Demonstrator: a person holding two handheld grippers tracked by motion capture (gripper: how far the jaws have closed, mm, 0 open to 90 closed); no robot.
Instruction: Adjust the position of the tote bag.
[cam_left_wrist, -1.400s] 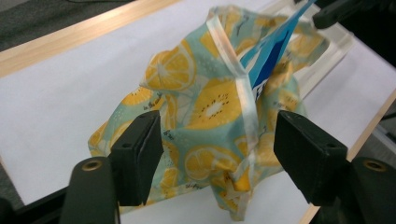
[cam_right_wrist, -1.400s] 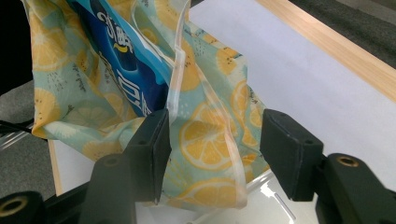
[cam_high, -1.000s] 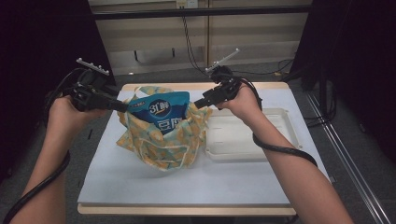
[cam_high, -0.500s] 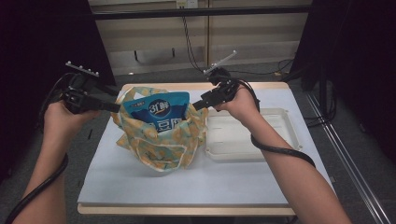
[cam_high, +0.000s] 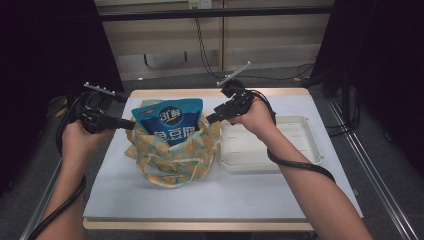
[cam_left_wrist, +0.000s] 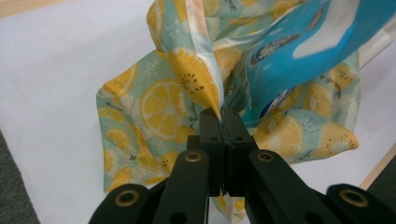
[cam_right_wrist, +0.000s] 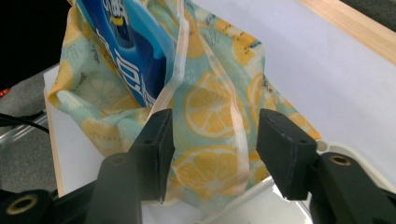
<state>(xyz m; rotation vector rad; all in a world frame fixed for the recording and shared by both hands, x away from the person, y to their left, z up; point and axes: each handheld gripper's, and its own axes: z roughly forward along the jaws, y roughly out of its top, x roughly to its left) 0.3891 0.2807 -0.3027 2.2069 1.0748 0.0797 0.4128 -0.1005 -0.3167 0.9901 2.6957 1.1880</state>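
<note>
A lemon-print cloth bag stands on the white table top, and a blue pouch sticks up out of it. My left gripper is shut on the bag's left rim; in the left gripper view the jaws pinch a fold of the fabric beside the pouch. My right gripper is at the bag's right rim. In the right gripper view its jaws stand apart with the bag's cloth and a pale strap loose between them, and the pouch rises to the left.
A white plastic tray lies right of the bag, under my right hand, and its edge is seen below the right jaws. The table has bare room in front. Cables trail from both grippers; a dark floor surrounds the table.
My left gripper has come down with the bag's rim in it, and the pouch now stands more upright in the bag. The right gripper has stayed in place.
</note>
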